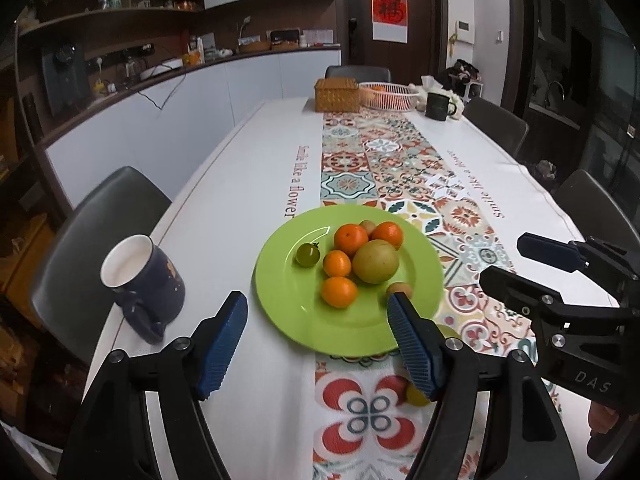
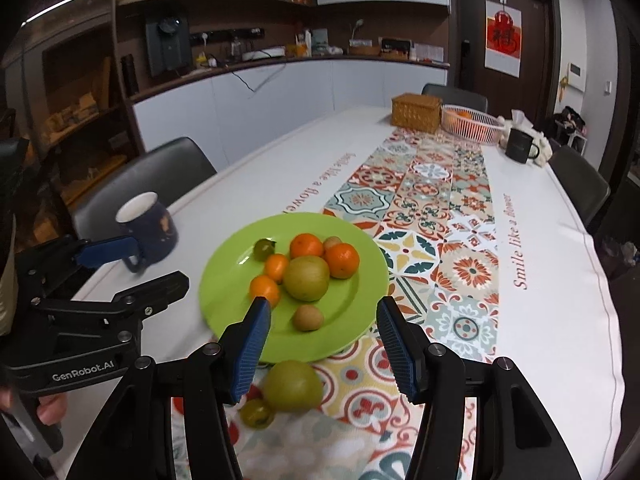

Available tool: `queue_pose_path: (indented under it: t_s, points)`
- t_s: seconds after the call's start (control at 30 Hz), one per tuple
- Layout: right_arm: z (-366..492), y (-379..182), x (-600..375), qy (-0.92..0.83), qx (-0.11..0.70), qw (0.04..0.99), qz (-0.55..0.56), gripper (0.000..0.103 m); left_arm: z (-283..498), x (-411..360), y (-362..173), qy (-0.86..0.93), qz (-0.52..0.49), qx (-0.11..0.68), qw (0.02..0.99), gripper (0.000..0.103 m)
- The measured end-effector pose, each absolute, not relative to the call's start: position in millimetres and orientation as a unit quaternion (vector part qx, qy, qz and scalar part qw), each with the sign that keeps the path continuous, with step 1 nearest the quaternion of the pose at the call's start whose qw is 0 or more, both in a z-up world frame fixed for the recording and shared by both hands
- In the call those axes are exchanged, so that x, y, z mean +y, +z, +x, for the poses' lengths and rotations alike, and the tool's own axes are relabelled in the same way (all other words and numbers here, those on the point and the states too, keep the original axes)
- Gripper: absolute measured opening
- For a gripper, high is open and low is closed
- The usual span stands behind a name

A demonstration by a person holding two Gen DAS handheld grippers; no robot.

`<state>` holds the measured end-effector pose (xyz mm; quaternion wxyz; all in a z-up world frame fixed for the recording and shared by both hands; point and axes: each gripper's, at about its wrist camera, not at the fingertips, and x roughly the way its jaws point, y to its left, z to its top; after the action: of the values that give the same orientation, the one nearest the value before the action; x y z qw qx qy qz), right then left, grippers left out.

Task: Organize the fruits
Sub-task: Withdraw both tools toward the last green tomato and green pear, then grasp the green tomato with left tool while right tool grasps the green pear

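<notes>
A green plate (image 1: 288,312) (image 2: 224,280) on the table holds several oranges (image 1: 351,239) (image 2: 306,245), a large green-yellow fruit (image 1: 375,261) (image 2: 306,278), a small green tomato (image 1: 307,255) (image 2: 264,249) and small brown fruits (image 2: 307,317). Off the plate, on the patterned runner, lie a large green fruit (image 2: 293,386) and a small yellow-green tomato (image 2: 256,413) (image 1: 416,396). My left gripper (image 1: 316,320) is open and empty over the plate's near edge. My right gripper (image 2: 322,322) is open and empty above the plate's near edge, just beyond the loose green fruit.
A dark blue mug (image 1: 146,276) (image 2: 150,226) stands left of the plate. At the far end are a wicker box (image 1: 336,94), a white basket (image 1: 387,96) with oranges and a black mug (image 1: 438,106). Chairs (image 1: 100,240) surround the table.
</notes>
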<state>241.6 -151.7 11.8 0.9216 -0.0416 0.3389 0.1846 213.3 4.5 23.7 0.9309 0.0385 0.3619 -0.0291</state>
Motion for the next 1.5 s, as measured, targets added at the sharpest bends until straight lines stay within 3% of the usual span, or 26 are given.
queue_pose_path:
  t_s: [0.4,1.0,1.23,1.5]
  points:
    - [195,14,-172,0.182,0.323,0.928,-0.043,0.056,170,-20,22,-0.048,0.042,0.356,0.932,0.073]
    - [184,-48,-197,0.133,0.393,0.909,-0.035,0.056,184,-50,-57,-0.134,0.048,0.424,0.894,0.072]
    - [188,-70,-206,0.114,0.423,0.898,-0.026,0.056,196,-61,-78,-0.137,0.06,0.445,0.883,0.061]
    - [195,-80,-202,0.109,0.435,0.893,-0.022,0.056,208,-61,-91,-0.143,0.043,0.468,0.871,0.034]
